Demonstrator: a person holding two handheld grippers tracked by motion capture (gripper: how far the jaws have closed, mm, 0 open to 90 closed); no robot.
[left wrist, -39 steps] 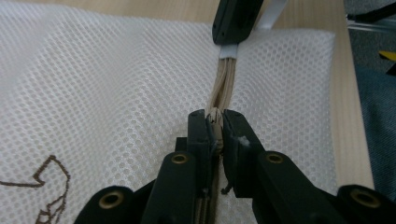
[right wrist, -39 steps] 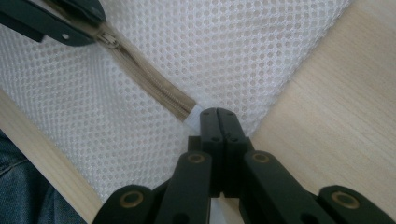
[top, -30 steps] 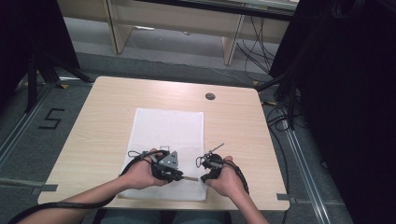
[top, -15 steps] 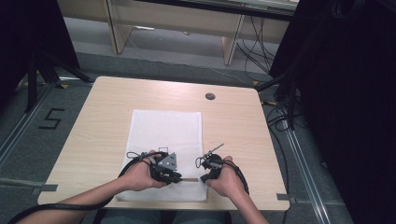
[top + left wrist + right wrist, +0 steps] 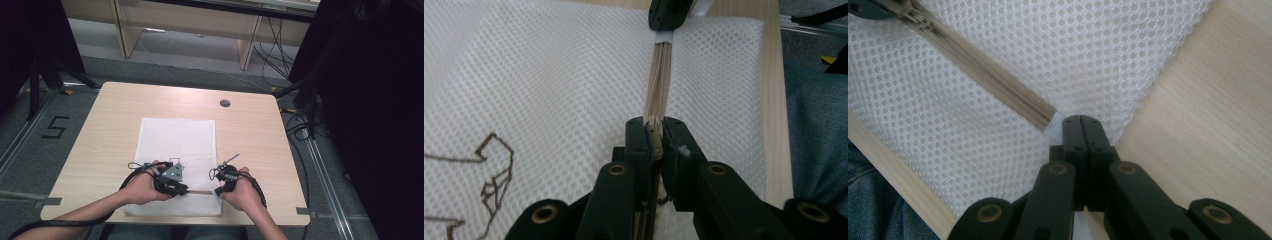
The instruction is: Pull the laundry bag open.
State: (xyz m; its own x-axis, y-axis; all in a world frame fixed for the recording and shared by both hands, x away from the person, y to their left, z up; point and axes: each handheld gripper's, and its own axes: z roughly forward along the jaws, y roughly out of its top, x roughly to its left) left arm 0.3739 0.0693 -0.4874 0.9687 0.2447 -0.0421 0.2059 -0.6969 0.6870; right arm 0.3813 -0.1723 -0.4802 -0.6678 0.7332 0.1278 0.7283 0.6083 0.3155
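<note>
A white mesh bag (image 5: 175, 140) lies flat on the wooden table (image 5: 110, 115). A beige zipper (image 5: 200, 191) runs across its near end. My left gripper (image 5: 186, 190) is shut on the zipper pull (image 5: 654, 127), with the closed zipper (image 5: 659, 75) stretching away from its jaws. My right gripper (image 5: 217, 191) is shut on the white fabric tab (image 5: 1055, 125) at the zipper's end (image 5: 988, 75), near the bag's right edge. The two grippers face each other a short zipper length apart. The right gripper's tip (image 5: 666, 12) shows in the left gripper view.
A dark round grommet (image 5: 225, 103) sits in the table's far right part. Brown stitched lines (image 5: 494, 170) mark the mesh left of the zipper. The table's near edge (image 5: 893, 165) runs close behind the bag. Cables and desk legs stand beyond the far edge.
My left gripper has slid a little to the left along the zipper, away from the right gripper. The right gripper has held its place.
</note>
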